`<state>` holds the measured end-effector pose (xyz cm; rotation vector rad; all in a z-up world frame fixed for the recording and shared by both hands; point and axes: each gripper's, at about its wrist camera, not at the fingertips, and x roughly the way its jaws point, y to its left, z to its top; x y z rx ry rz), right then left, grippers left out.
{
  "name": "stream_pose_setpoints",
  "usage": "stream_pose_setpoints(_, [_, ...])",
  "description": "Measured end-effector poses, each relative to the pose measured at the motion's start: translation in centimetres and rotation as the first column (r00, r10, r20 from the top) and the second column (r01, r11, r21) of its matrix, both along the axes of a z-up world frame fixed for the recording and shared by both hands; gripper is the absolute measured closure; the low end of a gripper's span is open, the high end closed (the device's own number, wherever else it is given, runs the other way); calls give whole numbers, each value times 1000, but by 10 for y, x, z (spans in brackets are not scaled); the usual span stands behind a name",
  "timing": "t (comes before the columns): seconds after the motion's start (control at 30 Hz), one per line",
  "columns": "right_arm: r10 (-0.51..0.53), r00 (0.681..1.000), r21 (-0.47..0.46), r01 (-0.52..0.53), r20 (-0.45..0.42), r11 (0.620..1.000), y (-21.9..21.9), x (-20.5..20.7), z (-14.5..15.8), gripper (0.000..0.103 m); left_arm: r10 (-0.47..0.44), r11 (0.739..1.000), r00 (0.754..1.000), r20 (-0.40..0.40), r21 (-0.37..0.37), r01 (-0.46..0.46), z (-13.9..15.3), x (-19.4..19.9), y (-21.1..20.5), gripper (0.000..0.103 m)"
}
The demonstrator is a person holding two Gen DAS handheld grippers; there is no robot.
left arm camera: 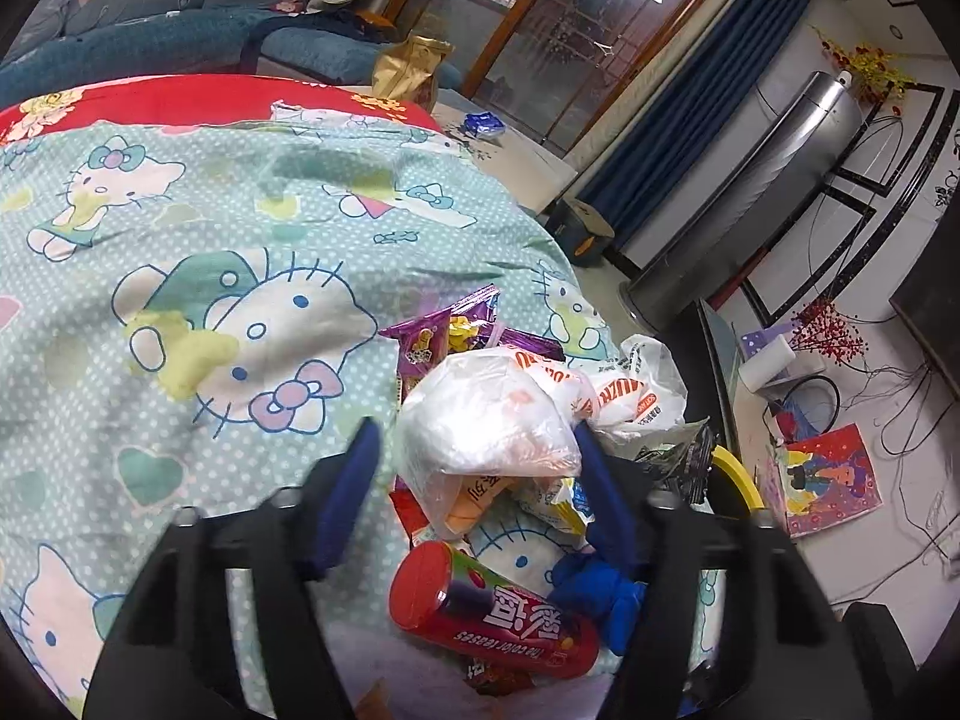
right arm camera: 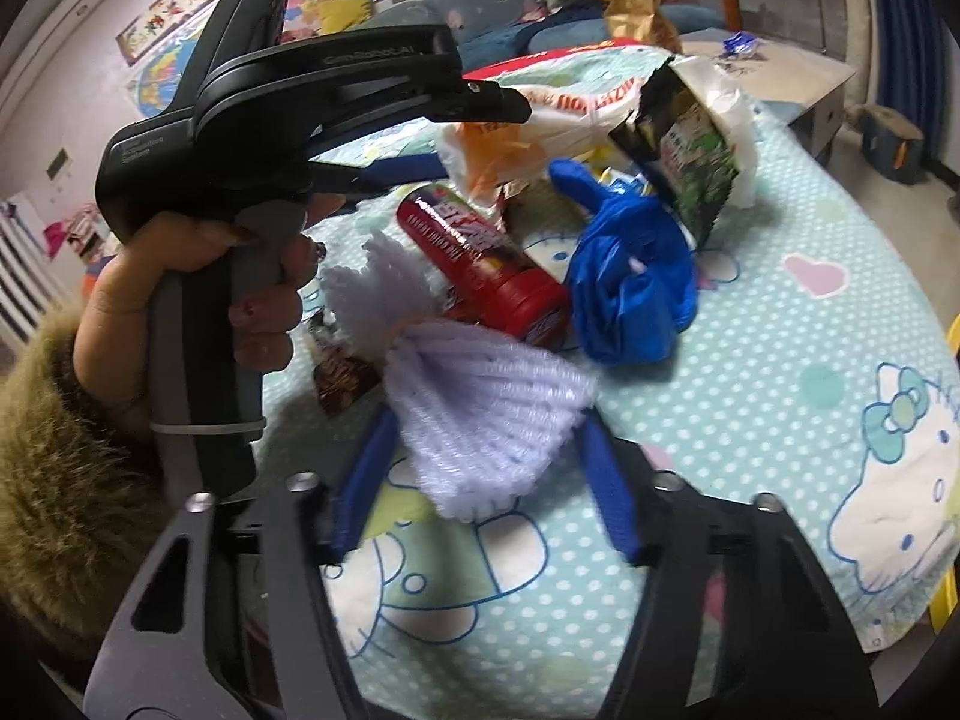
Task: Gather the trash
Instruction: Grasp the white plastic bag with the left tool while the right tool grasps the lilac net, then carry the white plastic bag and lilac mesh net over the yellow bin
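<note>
A: White, crinkled plastic fills the left wrist view: a thin plastic bag (left arm camera: 489,414) sits between the blue fingers (left arm camera: 351,492) of the left gripper (left arm camera: 480,498). The right-hand finger touches the bag's edge, while the left-hand one stands a little clear, so I cannot tell whether the jaws truly pinch it.

B: The right wrist view shows something the other does not: a pale lilac foam net (right arm camera: 480,414) lying between the fingers of the right gripper (right arm camera: 486,480). It is smeared by blur. The pads seem just apart from it on both sides, jaws about half wide.

A: My view takes in the far side: a purple snack wrapper (left arm camera: 438,330) behind the bag, and a gold pouch (left arm camera: 411,69) at the table's far end.

B: Mine shows the left gripper from outside, a black tool held by a hand (right arm camera: 198,294) with a furry sleeve (right arm camera: 54,480). Also a green and black snack packet (right arm camera: 690,168) standing open, barely seen from your side.

A: Both views share the red tube (left arm camera: 486,612), lying on its side on the cartoon-cat cloth (left arm camera: 180,240), with the crumpled blue glove (left arm camera: 594,594) just beside it.

B: Yes, the tube lies between my net and the bag, all in one heap of trash on the table.
</note>
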<state>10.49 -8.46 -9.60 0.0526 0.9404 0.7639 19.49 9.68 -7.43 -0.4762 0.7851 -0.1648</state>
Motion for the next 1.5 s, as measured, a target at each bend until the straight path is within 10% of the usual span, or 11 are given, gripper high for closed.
stream_pose_setpoints(0.3, [12,1000,36,-13,15,999,-7,-8,6,78,-13,1000,998,58,25,11,12,-15,-4,65])
stream_pose_setpoints(1.5, [-280,946,141,258,162,956,-113,-13,60,80,8,1000,957,289,11,-12,103,-64,-16,68])
